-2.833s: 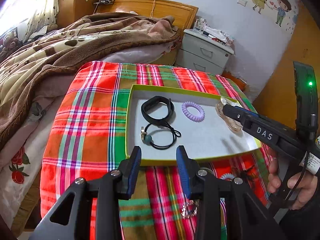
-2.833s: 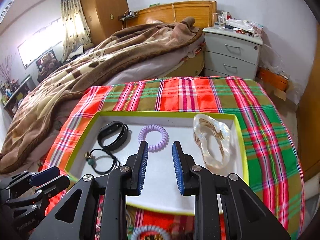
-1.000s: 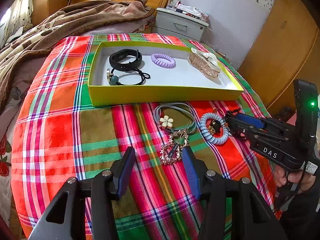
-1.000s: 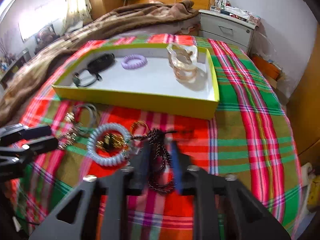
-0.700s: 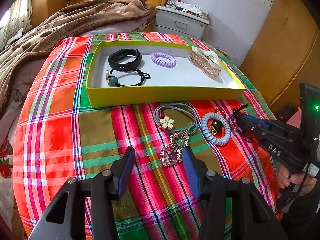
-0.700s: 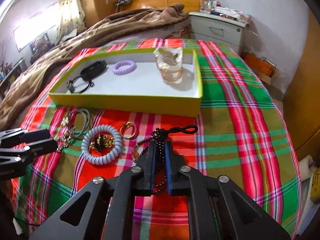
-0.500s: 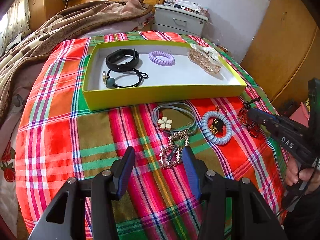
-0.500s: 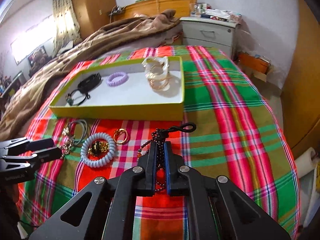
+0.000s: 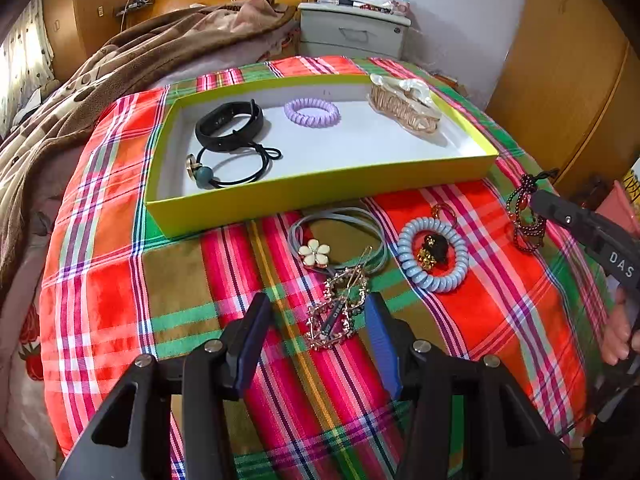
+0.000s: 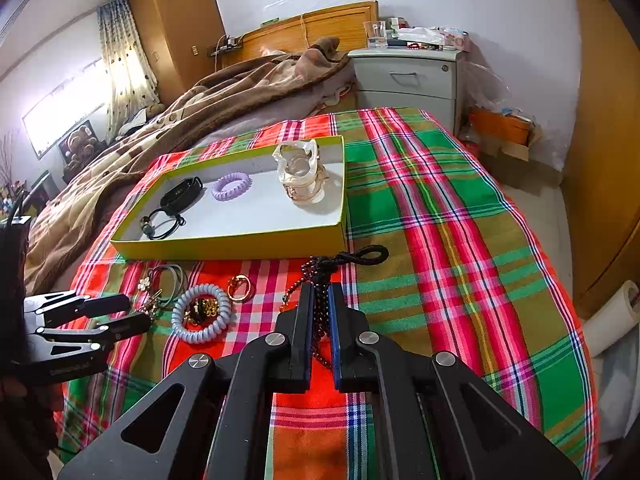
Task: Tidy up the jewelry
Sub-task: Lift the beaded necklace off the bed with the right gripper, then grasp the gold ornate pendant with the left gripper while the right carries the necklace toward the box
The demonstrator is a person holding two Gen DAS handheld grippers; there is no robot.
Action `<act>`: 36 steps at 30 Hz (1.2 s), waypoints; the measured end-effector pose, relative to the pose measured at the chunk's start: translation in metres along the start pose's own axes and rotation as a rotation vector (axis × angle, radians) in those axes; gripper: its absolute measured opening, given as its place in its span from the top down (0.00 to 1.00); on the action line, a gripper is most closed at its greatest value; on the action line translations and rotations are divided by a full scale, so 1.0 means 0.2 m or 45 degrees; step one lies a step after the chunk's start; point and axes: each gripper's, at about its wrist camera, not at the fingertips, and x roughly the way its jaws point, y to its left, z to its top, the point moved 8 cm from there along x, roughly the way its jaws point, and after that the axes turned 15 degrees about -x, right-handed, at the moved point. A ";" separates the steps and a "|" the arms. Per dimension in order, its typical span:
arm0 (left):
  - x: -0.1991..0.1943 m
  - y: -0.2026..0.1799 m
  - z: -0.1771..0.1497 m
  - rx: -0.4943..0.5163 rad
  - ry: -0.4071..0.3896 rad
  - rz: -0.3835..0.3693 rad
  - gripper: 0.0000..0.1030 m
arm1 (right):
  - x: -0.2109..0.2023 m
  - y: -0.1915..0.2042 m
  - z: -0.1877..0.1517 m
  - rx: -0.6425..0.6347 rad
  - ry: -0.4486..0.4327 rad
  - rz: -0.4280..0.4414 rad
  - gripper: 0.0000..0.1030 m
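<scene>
Jewelry is partly sorted: four pieces lie inside the shallow yellow-green cardboard box with a white floor [image 9: 320, 194], and several more wait on the red-and-green plaid cloth [image 9: 120, 280] along the box's near edge.

In the box, a black rubber wristband [image 9: 230, 124] sits toward the far left corner, and a black elastic hair tie with a teal bead [image 9: 228, 166] lies just in front of it, by the left wall. A lilac spiral hair coil [image 9: 312, 113] lies mid-way along the far wall. A clear, pale amber plastic claw clip [image 9: 404, 108] is in the far right corner.

On the cloth are a grey cord loop with a cream flower charm [image 9: 336, 240], a gold openwork hair clip [image 9: 338, 312], a pale blue spiral coil [image 9: 433, 254] ringing a small black-and-gold trinket [image 9: 431, 248], and a small gold ring [image 9: 442, 212].

The right gripper [image 10: 318, 312] is clamped tight on a dark maroon beaded bracelet with a black cord loop [image 10: 348, 258], lifted clear of the cloth near the box's near right corner; I judge this piece is on its way into the box. The left gripper [image 9: 316, 336] hangs with jaws wide and nothing between the pads, above the gold clip, probably the next pick. Five pieces appear left, counting the bracelet.
</scene>
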 end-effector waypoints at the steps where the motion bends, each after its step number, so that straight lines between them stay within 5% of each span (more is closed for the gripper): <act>1: 0.00 -0.01 0.00 0.000 0.004 -0.006 0.51 | 0.00 0.00 0.00 0.001 -0.004 0.002 0.93; 19: 0.02 -0.04 0.00 0.065 0.000 0.065 0.51 | -0.02 -0.01 -0.01 0.020 -0.016 0.022 0.93; 23: 0.01 -0.04 0.00 0.068 -0.008 0.057 0.66 | -0.03 0.00 -0.01 0.019 -0.020 0.020 0.93; 36: -0.05 -0.03 0.01 0.030 -0.043 0.030 0.68 | -0.05 0.02 0.01 0.014 -0.026 0.004 0.93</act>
